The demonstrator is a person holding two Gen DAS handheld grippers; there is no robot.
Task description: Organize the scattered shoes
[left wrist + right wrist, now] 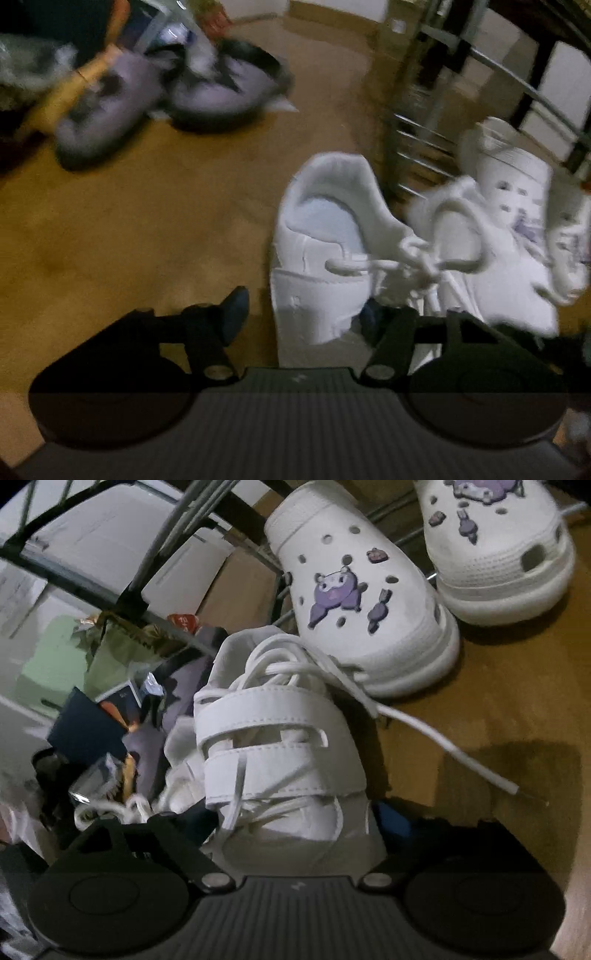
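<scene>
A white sneaker stands on the brown floor in the left wrist view, its opening facing up. My left gripper straddles the sneaker's near side wall. One fingertip is outside, a gap away from the shoe, and the other is tucked on the inner side. A second white sneaker with loose laces lies just right of it. In the right wrist view that strapped sneaker fills my right gripper, and the blue pad lies against its side.
Two white clogs with purple charms sit by the metal rack. A pair of grey slippers lies far left on the floor. Boxes and packets crowd the left of the right wrist view.
</scene>
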